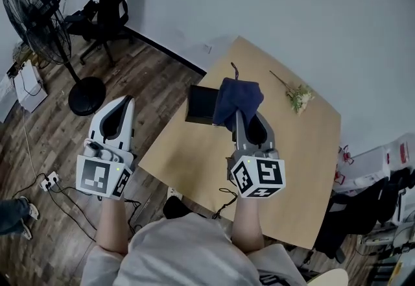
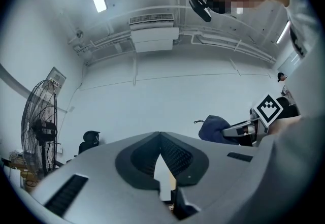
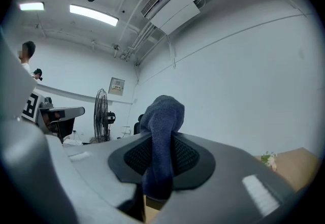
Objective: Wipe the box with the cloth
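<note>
Left gripper [image 1: 125, 102] held out at the left side, pointing forward, tilted slightly rightward; jaws closed tip to tip, nothing between them. Right gripper [image 1: 240, 115] held forward at centre, jaws clamped on a fold of dark blue cloth [image 3: 161, 139] bunched above the tips. Marker cubes [image 1: 102, 176] facing up at the rear of both grippers. Bare forearms [image 1: 114, 225] roughly parallel, reaching out from the torso.

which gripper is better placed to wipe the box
Right: the right gripper holds the cloth by the box; the left gripper is shut, empty, off the table.
</note>
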The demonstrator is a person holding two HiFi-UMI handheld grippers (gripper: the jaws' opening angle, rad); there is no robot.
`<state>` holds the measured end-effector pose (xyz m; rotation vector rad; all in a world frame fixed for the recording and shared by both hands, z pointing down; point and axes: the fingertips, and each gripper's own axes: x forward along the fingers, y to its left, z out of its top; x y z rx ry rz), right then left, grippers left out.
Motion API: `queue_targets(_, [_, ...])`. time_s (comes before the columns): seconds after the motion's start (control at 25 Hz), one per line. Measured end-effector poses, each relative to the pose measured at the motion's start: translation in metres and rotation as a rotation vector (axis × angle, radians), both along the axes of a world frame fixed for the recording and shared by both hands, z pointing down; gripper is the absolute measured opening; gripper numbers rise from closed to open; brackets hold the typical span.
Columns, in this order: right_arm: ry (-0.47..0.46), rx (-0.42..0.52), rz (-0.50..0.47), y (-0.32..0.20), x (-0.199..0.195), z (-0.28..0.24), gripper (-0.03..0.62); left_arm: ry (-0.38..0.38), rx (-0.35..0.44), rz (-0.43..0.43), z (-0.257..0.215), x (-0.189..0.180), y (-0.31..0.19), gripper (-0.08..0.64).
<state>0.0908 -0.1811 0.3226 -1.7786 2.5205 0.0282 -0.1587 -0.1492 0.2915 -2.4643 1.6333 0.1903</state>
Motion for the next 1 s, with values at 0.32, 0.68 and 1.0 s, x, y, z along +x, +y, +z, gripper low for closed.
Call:
queue_targets(0.32, [0.029, -0.112, -0.034, -0.075, -0.005, 0.028, 0.098, -0.002, -0.028, -0.005, 0.008, 0.007, -0.06, 0.008])
queue_targets(0.68, [0.114, -0.36, -0.041, -0.133, -0.011, 0.131, 0.098, -0.027, -0.114, 0.03, 0.048, 0.031, -0.111, 0.008])
queue_targets(1.0, [0.133, -0.567, -0.017, -0.159, -0.025, 0.201, 0.1, -0.047, -0.181, 0.108, 0.071, 0.038, -0.138, 0.008])
